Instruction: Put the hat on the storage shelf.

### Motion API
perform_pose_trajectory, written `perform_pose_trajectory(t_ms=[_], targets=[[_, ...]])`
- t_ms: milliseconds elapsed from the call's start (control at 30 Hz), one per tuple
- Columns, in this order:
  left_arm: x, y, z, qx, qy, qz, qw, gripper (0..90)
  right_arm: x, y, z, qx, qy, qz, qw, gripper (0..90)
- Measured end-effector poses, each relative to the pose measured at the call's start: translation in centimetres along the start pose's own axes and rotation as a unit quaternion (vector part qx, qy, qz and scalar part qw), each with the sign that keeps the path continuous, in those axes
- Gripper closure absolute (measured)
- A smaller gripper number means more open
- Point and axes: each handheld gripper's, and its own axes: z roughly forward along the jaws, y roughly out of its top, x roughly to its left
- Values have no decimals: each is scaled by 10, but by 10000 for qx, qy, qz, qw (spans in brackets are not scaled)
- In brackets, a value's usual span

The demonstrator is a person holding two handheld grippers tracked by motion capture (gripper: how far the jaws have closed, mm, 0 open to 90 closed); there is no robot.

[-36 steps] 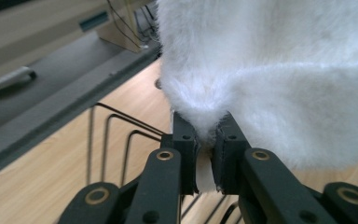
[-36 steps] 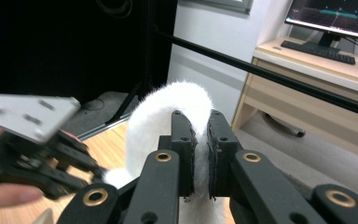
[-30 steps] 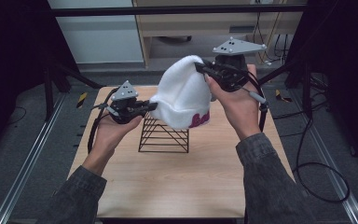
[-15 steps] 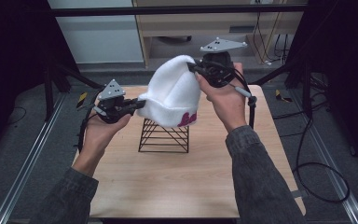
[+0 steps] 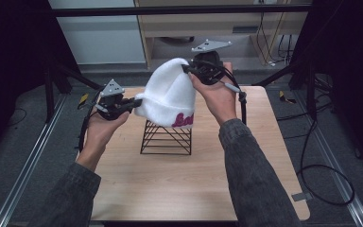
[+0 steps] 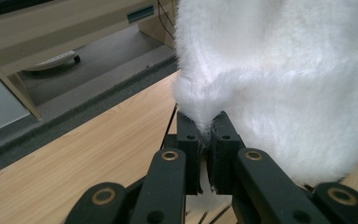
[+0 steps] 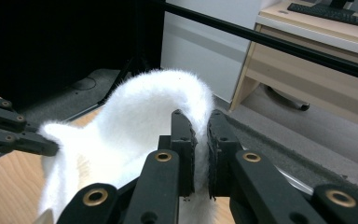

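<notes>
White fuzzy beanie (image 5: 169,97) stretched crown-up over wire rack (image 5: 166,137); left hand-held gripper (image 5: 134,101) and right hand-held gripper (image 5: 187,70) both pinch it.

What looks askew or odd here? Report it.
The white beanie hangs tilted over the black wire stand, not seated on it. The left gripper pinches its low edge, the right gripper its high end. Nothing looks damaged or spilled.

Hat (image 5: 168,97) above wire rack (image 5: 166,137), rack on table (image 5: 179,179) centre.
</notes>
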Motion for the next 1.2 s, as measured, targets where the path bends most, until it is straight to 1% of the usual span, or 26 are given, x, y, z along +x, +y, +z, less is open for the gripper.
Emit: perform_pose_trajectory(t_ms=[33, 67, 133, 167, 267, 333, 400, 467, 533, 600, 700, 733, 933, 967, 1000, 1033, 1067, 1200], targets=[[0, 0, 0, 0, 0, 0, 10000, 848, 0, 0, 0, 0, 0, 0, 10000, 837], [3, -1, 3, 12, 12, -58, 10000, 848, -1, 0, 5, 3, 2, 13, 10000, 837], [6, -2, 7, 13, 48, -84, 10000, 848, -1, 1, 7, -10, 16, 33, 10000, 837], [7, -2, 9, 18, 77, -66, 9999, 848, -1, 1, 7, -10, 16, 33, 10000, 837], [9, -5, 11, 22, 79, -129, 9999, 849, 2, 3, 8, -9, 32, 19, 10000, 837], [10, -9, 10, 18, 78, -171, 9998, 849, 9, 3, 7, -8, 76, -97, 9999, 837], [9, -11, 8, 30, 66, -156, 9999, 849, 14, 3, 4, -6, 109, -189, 9998, 837], [8, -13, 4, 4, 52, -154, 9999, 849, 19, 3, 2, -8, 126, -231, 9997, 837], [7, -15, 2, 30, 58, -104, 9999, 849, 22, 2, -1, -31, 165, -235, 9996, 837], [7, -17, 1, 49, 53, -87, 9999, 849, 25, 0, -3, 3, 204, -235, 9995, 837], [6, -24, 2, 119, 48, -99, 9999, 850, 28, -5, -4, 78, 259, -265, 9993, 836], [6, -26, 3, 132, 36, -75, 9999, 850, 29, -7, -4, 108, 276, -273, 9992, 836], [4, -40, 5, 172, -35, -88, 9998, 850, 32, -17, -3, 238, 370, -297, 9986, 836], [3, -43, 5, 183, -48, -94, 9998, 850, 34, -21, -3, 300, 388, -342, 9982, 836], [2, -49, 7, 233, -80, -123, 9996, 850, 36, -23, -2, 342, 390, -365, 9980, 836], [2, -49, 7, 233, -80, -123, 9996, 850, 36, -26, -2, 381, 404, -370, 9978, 836], [2, -52, 8, 256, -96, -110, 9996, 850, 37, -29, -1, 411, 413, -372, 9976, 835], [2, -63, 10, 314, -115, -197, 9992, 850, 39, -36, 3, 480, 434, -336, 9973, 835]])
